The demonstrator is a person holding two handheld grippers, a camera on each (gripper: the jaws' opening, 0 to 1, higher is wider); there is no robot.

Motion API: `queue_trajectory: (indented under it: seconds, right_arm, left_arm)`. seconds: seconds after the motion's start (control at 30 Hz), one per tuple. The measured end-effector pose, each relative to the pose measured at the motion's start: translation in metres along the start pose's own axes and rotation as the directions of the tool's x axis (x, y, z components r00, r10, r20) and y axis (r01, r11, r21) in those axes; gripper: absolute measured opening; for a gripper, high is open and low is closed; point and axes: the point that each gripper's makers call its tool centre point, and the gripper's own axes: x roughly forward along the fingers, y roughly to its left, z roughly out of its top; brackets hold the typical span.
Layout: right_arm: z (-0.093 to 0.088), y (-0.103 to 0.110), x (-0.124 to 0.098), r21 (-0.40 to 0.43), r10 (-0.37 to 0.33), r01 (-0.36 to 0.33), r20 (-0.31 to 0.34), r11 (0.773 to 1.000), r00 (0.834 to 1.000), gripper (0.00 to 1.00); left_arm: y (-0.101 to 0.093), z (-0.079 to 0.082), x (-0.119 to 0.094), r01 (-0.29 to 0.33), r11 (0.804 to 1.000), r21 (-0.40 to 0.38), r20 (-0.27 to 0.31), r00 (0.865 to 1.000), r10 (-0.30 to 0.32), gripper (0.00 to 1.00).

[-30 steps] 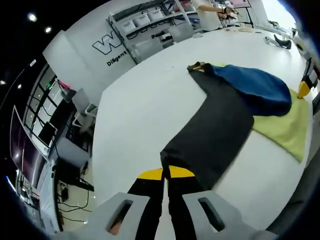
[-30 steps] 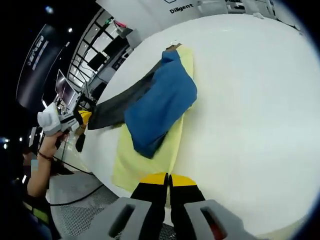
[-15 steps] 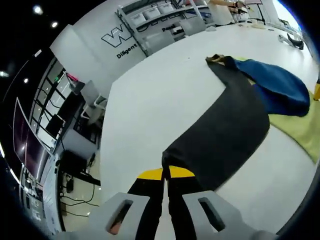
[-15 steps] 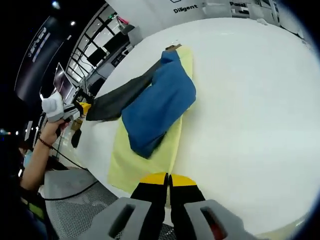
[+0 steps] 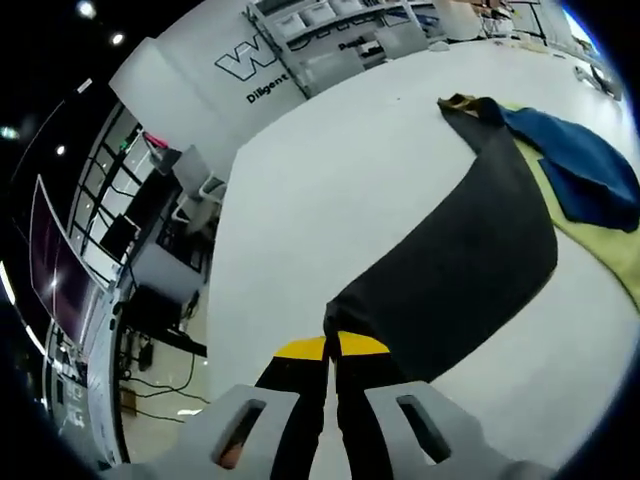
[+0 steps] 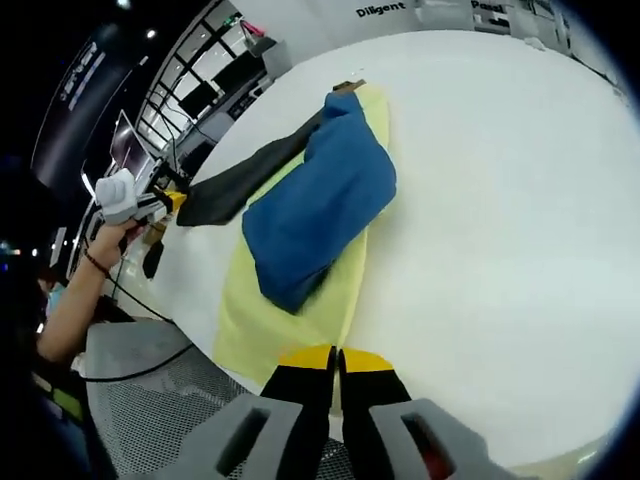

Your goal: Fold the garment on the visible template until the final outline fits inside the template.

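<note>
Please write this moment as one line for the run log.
left tool: shut on dark garment | right tool: shut at yellow template edge | blue part: on template

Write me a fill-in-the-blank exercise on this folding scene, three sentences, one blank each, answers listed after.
1. The left gripper is shut on the ____ part of the garment.
2. The template under the garment is ____ in colour.
3. The blue part of the garment lies on the template, on a ____ table.

Missing words: black; yellow; white

Both tools [image 5: 331, 347] [image 6: 335, 357] closed, left arm outstretched
</note>
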Motion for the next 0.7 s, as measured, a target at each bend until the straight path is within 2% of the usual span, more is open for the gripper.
queue_trajectory:
  seconds: [0.07,0.13,0.3,0.4,0.43,0.53,0.57,0.6,0.7]
  right_arm:
    - [0.003,-0.004,-0.003,-0.025,-0.026,0.026,0.005,0.999,1.0,0.0]
    - [0.007,-0.008,-0.007,-0.047,-0.047,0.048,0.015,0.998,0.999,0.06]
    - [0.022,-0.011,-0.012,-0.054,-0.061,0.064,0.058,0.997,0.996,0.09]
    - [0.041,-0.01,-0.011,-0.095,-0.072,0.085,0.133,0.992,0.988,0.12]
    - [0.051,-0.006,-0.01,-0.17,-0.068,0.098,0.176,0.981,0.982,0.15]
    - [0.066,0.017,-0.002,-0.294,-0.007,0.072,0.215,0.953,0.976,0.2]
    - [0.071,0.027,0.004,-0.331,0.023,0.054,0.223,0.942,0.975,0.2]
    - [0.073,0.032,0.007,-0.347,0.027,0.052,0.218,0.937,0.975,0.2]
    - [0.08,0.049,0.016,-0.429,0.044,0.052,0.21,0.902,0.977,0.23]
  left_arm:
    - [-0.001,-0.001,0.001,0.003,1.0,-0.008,0.002,1.0,-0.003,0.0]
    - [-0.001,-0.003,0.001,0.003,1.0,-0.006,-0.004,1.0,-0.003,0.0]
    - [0.0,-0.007,0.003,0.002,1.0,-0.012,-0.015,1.0,-0.003,0.0]
    - [0.002,-0.009,0.004,-0.011,1.0,-0.006,-0.021,1.0,0.011,0.0]
    - [0.002,-0.009,0.003,-0.016,1.0,0.004,-0.023,1.0,0.016,0.0]
    - [0.002,-0.009,0.003,-0.02,1.0,0.003,-0.029,0.999,0.02,0.0]
    - [0.004,-0.01,0.002,-0.027,1.0,0.003,-0.036,0.999,0.027,0.0]
    - [0.005,-0.011,0.002,-0.032,0.999,0.002,-0.039,0.999,0.032,0.0]
    - [0.011,-0.01,0.0,-0.059,0.998,-0.008,-0.031,0.998,0.059,0.0]
